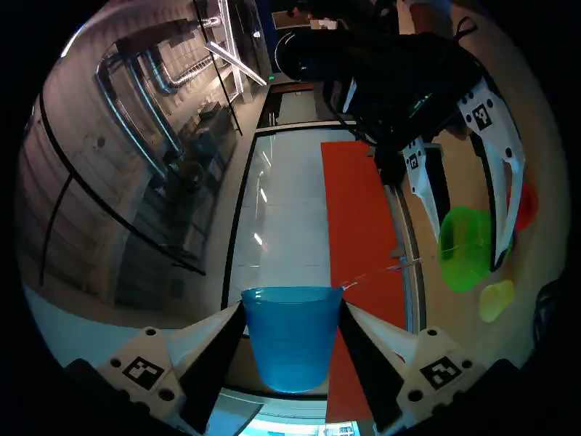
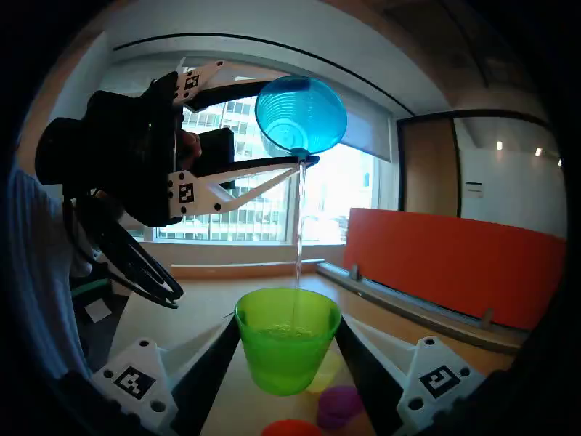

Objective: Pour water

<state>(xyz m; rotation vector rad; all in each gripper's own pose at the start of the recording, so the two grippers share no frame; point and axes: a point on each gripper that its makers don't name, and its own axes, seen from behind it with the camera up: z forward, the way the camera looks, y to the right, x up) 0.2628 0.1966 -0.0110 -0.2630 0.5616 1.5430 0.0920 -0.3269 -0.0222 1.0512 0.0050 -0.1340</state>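
Lying below green cup (image 2: 287, 338): purple cup (image 2: 340, 405)

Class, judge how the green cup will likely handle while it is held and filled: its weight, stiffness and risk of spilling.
Probably light, thin plastic: light shines through the green cup. It likely grows heavier as water runs in from the blue cup. Squeezed by the right gripper, its walls may flex; tilting would probably spill.
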